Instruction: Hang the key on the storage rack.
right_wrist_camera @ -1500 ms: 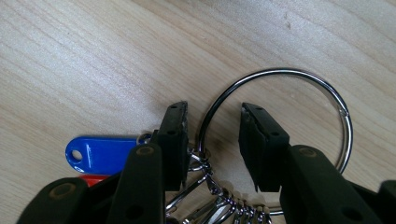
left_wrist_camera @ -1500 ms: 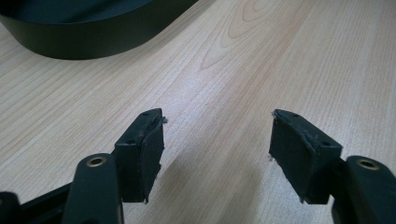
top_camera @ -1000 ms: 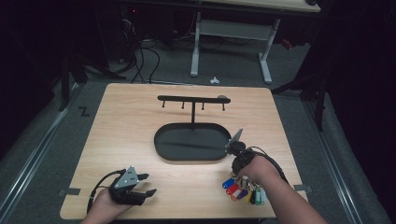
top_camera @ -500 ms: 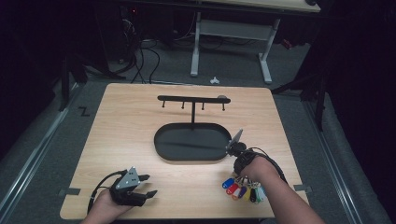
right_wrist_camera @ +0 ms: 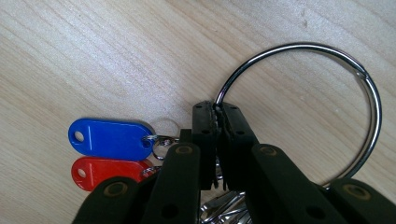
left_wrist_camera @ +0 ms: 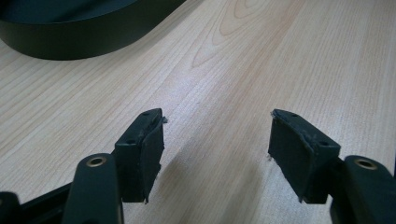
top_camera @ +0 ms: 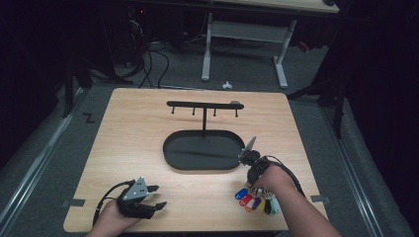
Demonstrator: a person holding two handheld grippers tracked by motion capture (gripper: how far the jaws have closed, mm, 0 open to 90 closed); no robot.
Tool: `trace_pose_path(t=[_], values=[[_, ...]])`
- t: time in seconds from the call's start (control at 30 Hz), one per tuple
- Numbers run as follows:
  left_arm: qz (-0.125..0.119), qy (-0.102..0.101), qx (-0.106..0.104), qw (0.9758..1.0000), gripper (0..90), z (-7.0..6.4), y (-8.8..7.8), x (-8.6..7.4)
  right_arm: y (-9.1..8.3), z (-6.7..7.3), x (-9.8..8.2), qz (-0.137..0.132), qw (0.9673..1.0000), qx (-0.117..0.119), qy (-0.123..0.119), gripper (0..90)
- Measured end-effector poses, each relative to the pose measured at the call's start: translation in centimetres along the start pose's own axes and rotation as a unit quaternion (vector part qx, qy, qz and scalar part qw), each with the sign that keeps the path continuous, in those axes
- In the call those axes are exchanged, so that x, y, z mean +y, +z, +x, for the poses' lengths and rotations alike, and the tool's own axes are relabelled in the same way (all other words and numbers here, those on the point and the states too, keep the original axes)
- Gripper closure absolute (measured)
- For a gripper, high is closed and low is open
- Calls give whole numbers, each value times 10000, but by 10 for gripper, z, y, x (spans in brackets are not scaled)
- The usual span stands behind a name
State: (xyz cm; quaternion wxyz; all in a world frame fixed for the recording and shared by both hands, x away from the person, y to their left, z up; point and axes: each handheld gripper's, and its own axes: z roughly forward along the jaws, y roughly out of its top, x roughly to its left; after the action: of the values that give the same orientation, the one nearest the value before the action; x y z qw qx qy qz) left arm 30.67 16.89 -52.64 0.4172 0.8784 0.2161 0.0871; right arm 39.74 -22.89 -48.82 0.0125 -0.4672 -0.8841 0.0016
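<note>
a light wooden table (top_camera: 148, 128) with visible grain carries a black oval tray (top_camera: 170, 153) near its middle, from which a thin post with a hooked crossbar (top_camera: 203, 104) rises. a large metal ring (right_wrist_camera: 327, 60) with coloured key tags (top_camera: 254, 200) lies near the front right edge.

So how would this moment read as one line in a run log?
right tool: shut on key ring | left tool: open, over bare table | tags: on table | stand: hooks bare
</note>
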Motion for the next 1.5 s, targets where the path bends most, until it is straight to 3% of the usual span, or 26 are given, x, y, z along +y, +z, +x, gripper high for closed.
trace_pose_path(t=[0.17, 0.2, 0.37, 0.47, 0.7, 0.73, 0.93, 1.5], values=[[-13, 16, 0, 10000, 361, -1, 0, 0, 0, 2, -1, -34, 10000, -13, -33, 867], [-34, 18, 5, 10000, 361, -1, -1, 0, 0, 3, 0, -30, 9998, -102, -159, 868], [-27, 16, 12, 10000, 361, 0, -2, 0, 0, 7, 1, -2, 9993, -209, -320, 869], [-28, -8, 19, 10000, 361, 1, -2, -1, -8, 11, -2, -91, 9984, -264, -487, 869], [-30, 1, 11, 10000, 361, 0, -1, 0, -33, 14, -8, -231, 9976, -376, -536, 870], [-29, 4, 10, 10000, 361, 0, -2, 0, -38, 15, -9, -259, 9964, -446, -669, 870], [-18, 10, 22, 10000, 361, 0, -1, -1, -53, 19, -14, -370, 9957, -579, -617, 871], [11, 33, 18, 10000, 362, 0, -1, -1, -86, 7, -28, -598, 9918, -961, -595, 878]])
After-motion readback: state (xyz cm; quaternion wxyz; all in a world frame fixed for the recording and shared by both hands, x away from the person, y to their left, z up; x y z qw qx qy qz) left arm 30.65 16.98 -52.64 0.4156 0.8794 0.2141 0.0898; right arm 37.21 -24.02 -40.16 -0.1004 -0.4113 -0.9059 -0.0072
